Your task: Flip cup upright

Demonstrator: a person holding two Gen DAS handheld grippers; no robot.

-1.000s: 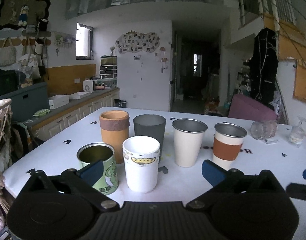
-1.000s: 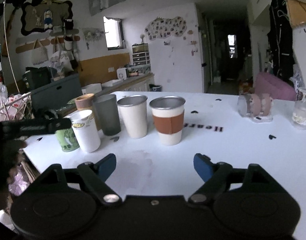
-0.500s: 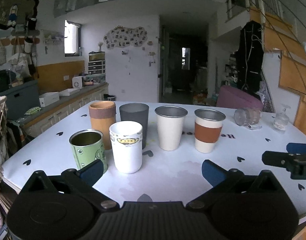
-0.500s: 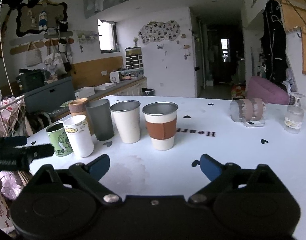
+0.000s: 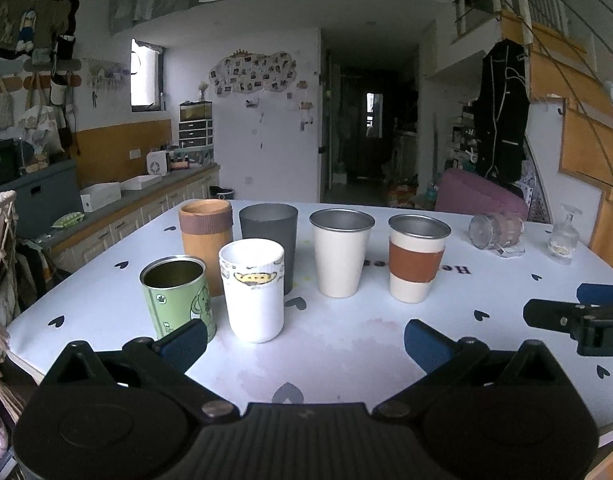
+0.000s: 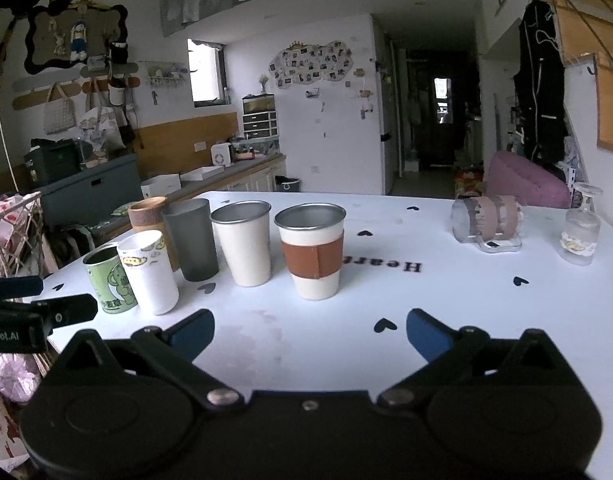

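A clear glass mug with brown bands [image 5: 495, 232] lies on its side at the far right of the white table [image 5: 346, 344]; it also shows in the right wrist view [image 6: 486, 222]. A small stemmed glass [image 6: 580, 230] stands upside down to its right. My left gripper [image 5: 304, 342] is open and empty, low over the table's near edge, in front of the white cup. My right gripper [image 6: 309, 334] is open and empty, near the table's front, well short of the lying mug.
Several upright cups stand in a group: green tin [image 5: 178, 294], white printed cup [image 5: 253, 288], orange cup [image 5: 205, 236], grey cup [image 5: 269, 240], cream steel cup [image 5: 340, 252], brown-sleeved steel cup [image 5: 416, 262]. A wire basket [image 6: 10, 232] stands off the table's left edge.
Both grippers have drawn back from the cups, so the cups look farther away and the lying mug shows more fully. Both stay open and empty.
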